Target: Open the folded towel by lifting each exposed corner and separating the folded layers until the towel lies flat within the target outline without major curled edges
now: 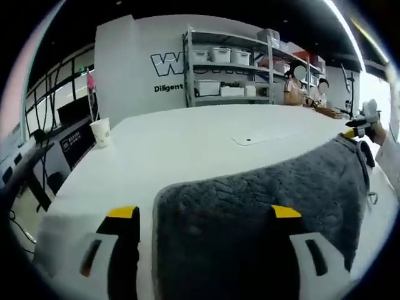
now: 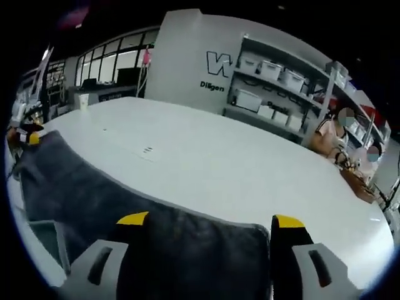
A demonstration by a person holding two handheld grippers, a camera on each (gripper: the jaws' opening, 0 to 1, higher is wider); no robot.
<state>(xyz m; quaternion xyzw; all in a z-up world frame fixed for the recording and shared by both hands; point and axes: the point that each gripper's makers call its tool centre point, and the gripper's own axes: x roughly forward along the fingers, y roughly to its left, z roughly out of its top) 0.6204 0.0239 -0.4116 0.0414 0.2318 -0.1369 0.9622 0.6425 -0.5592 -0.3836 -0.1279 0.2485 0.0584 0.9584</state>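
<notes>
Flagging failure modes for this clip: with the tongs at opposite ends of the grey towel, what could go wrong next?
1. The towel lies bunched between the left tongs and right tongs, so uneven pulling may leave a curled edge.
2. The paper cup stands on the table beyond the towel; a wide sweep might tip it.

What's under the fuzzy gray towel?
The white table lies under the gray towel. Whatever is beneath the towel's middle is covered.
</notes>
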